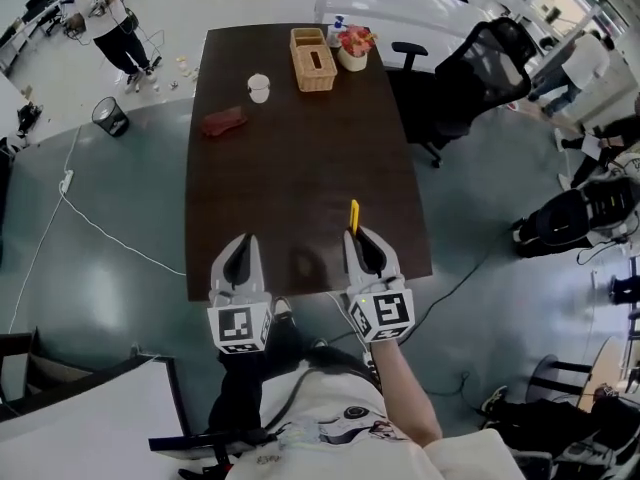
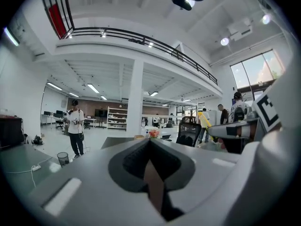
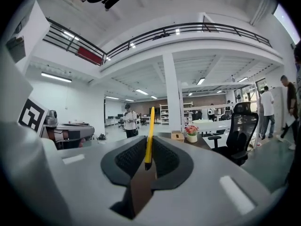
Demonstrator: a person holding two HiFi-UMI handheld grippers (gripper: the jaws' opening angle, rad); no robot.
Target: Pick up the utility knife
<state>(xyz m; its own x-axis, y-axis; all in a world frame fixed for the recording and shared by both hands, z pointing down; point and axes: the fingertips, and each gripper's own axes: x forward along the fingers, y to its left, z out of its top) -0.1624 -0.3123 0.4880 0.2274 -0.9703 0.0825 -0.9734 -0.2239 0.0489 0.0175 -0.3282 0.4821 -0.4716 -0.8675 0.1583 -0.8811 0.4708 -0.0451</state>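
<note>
Right gripper (image 3: 146, 163) jaws pinching yellow utility knife (image 3: 149, 126) by one end only; rest juts forward over near edge of dark table (image 1: 300, 158). Risk: short grip, so knife could pivot or slip free. Left gripper (image 2: 150, 158) jaws pressed together, empty.

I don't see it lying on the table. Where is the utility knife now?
The yellow utility knife is gripped between the jaws of the right gripper, pointing forward over the near right part of the dark table.
</note>
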